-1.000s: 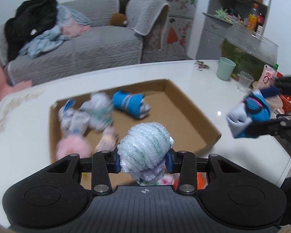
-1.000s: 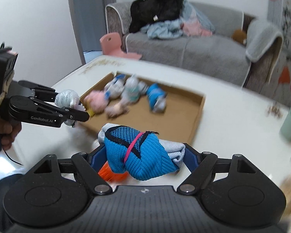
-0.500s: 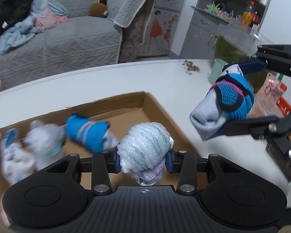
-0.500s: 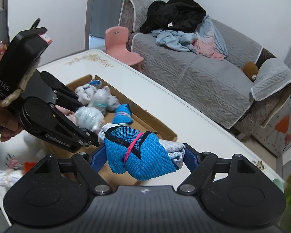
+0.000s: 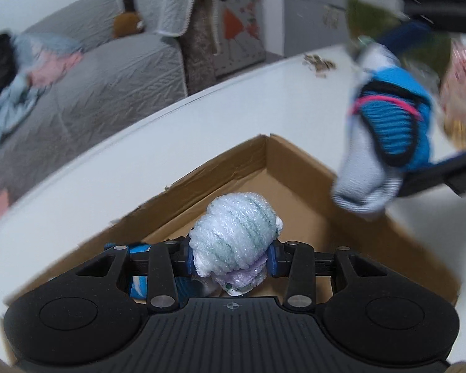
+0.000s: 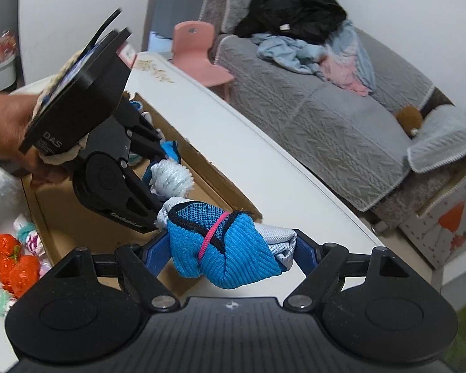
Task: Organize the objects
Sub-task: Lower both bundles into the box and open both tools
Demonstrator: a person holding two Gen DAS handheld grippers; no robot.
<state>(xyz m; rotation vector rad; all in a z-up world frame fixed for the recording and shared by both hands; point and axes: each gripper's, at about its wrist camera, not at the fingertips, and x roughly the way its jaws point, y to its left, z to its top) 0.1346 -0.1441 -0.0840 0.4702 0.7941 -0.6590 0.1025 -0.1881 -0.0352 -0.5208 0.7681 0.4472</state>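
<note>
Both grippers are clamped on sock bundles, left gripper [image 5: 231, 256] with its fuzzy white bundle [image 5: 236, 237] right above the cardboard box [image 5: 295, 168], right gripper [image 6: 231, 248] with its blue bundle [image 6: 223, 248] near the rim.

left tool [image 6: 158, 168]: black, "DAS" marking, blue pads | right tool [image 6: 230, 248]: black, silver screws, blue pads | sleeves: unclear

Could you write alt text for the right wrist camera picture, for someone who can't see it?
A handheld right gripper clamps a rolled blue and grey sock bundle above a white table. Just beyond, the left gripper, held in a person's hand, carries a fuzzy white sock ball over an open cardboard box; a grey sofa stands behind.
</note>
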